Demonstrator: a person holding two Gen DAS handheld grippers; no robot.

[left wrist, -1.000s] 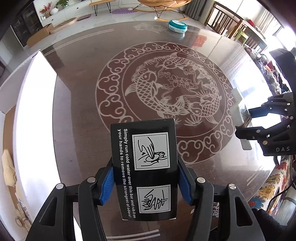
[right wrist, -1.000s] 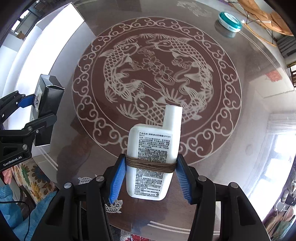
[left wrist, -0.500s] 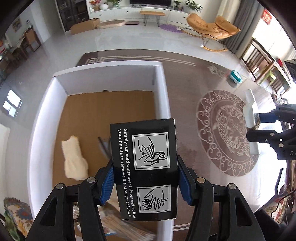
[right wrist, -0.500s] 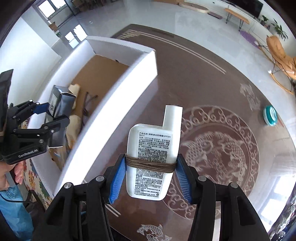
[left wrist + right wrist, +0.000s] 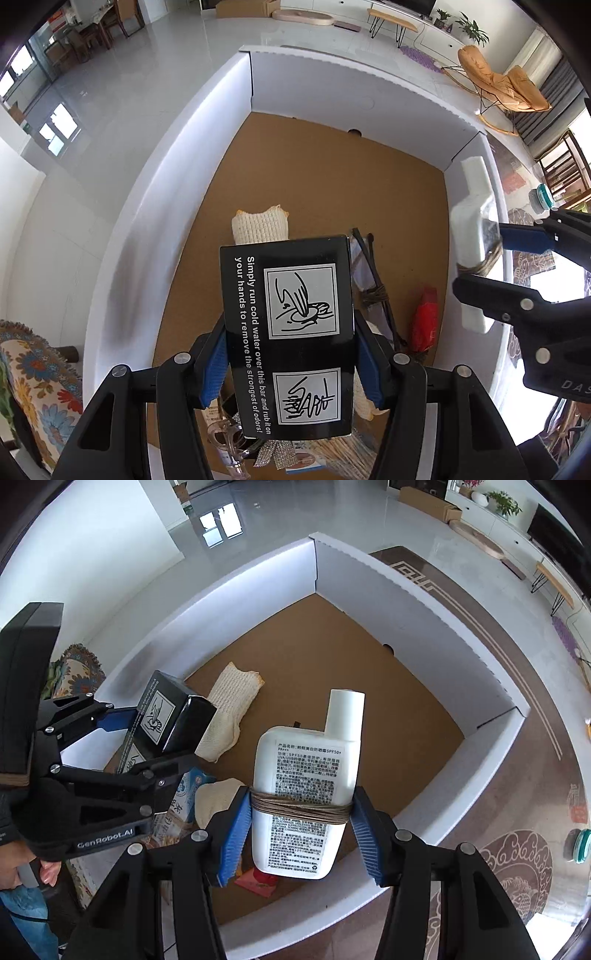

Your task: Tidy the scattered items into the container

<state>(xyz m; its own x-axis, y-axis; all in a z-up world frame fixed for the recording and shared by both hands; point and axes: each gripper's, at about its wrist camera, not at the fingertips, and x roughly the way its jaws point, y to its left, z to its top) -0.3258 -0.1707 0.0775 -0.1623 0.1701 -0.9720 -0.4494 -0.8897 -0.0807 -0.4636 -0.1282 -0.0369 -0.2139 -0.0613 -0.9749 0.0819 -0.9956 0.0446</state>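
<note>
The black box (image 5: 291, 336) with white printing sits clamped between the blue pads of the left gripper (image 5: 290, 354), the jaws about half open and pressing on its two long sides, and it hangs over the near part of the white carton (image 5: 177, 155) with the brown cardboard floor. The white bottle (image 5: 304, 797), wound with brown cord round its middle, is held the same way by the right gripper (image 5: 301, 829), pads tight on the cord band, jaws partly open around its width; it hangs over the near right of the carton, its cap pointing toward the far wall. Both things are above the container but not yet in it, so the step in hand looks like lowering and letting go. To do it well, each should come down close to the floor before the jaws spread, so nothing bounces or tips out. The far half of the floor is bare, which is the safest place to aim. Below and nearer lie a cream knitted cloth (image 5: 260, 227), a red packet (image 5: 424, 317) by the right wall, a dark bundle tied with cord (image 5: 375, 291) and some printed packs, so a drop here would land on a heap and might slide. The two grippers are near each other; releasing one at a time, with the bottle kept off the right wall, should avoid a knock.
</note>
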